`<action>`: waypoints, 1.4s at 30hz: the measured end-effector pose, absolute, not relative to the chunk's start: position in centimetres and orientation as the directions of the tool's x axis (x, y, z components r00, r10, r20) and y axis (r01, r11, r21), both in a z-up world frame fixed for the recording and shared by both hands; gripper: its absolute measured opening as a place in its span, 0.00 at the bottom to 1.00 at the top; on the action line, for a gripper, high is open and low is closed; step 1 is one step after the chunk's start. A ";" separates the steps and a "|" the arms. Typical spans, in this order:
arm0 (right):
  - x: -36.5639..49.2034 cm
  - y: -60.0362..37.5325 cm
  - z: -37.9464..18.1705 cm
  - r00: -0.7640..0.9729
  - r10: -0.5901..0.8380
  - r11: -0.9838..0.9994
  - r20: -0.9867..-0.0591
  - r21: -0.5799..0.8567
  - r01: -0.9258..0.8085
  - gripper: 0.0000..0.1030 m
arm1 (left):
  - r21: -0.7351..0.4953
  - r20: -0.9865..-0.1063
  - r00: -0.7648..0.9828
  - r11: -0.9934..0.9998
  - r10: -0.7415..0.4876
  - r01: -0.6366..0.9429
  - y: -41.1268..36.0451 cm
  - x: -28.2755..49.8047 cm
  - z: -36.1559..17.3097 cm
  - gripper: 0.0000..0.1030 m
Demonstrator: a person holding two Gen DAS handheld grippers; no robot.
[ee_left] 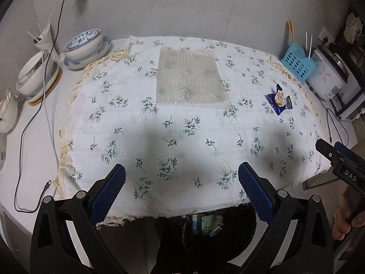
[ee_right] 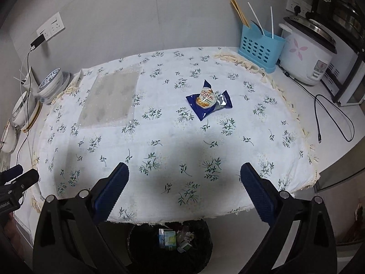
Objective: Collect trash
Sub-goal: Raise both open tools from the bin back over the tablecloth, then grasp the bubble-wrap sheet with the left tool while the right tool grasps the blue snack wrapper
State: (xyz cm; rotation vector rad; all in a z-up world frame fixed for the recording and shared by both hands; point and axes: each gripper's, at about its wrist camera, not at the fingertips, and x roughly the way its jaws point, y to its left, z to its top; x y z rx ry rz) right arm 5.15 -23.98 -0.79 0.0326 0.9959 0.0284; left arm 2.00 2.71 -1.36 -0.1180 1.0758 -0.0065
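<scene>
Blue foil is what we are after: a small snack wrapper [ee_right: 208,102] lies flat on the flowered cloth [ee_right: 159,137] of the table, to the right of the middle and well clear of both tools. Left of it, farther back, a clear sheet of bubble wrap [ee_left: 190,78] also rests on the cloth and may count as trash too. The left tool [ee_left: 181,178] and the right tool [ee_right: 184,178] both hang spread wide and empty above the near edge. Below that edge stands a dark bin [ee_right: 168,244] with some cartons already inside.

We judge the wrapper light, thin and crinkly, and its glossy film likely slippery. Its twisted end on the right stands a little proud of the cloth, so we would pinch there instead of scraping at the flat middle. The soft cloth may bunch up under the pads.
</scene>
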 end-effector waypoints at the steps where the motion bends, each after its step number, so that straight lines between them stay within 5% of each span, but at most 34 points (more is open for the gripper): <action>1: 5.7 -24.0 -0.8 0.544 0.040 0.999 -0.838 0.044 -0.006 0.91 | -0.101 -0.877 0.476 0.994 -0.065 -0.051 2.7 2.5 -1.3 0.94; 35: 26.7 -29.2 -12.0 0.310 -0.046 0.969 -0.950 0.033 0.244 0.91 | -0.055 -0.954 0.296 0.997 -0.036 -0.055 3.9 28.2 -13.4 0.94; 42: 28.2 -29.5 -13.4 0.275 -0.041 0.960 -0.961 0.038 0.276 0.80 | -0.026 -0.965 0.260 0.999 -0.013 -0.046 3.2 30.2 -14.7 0.92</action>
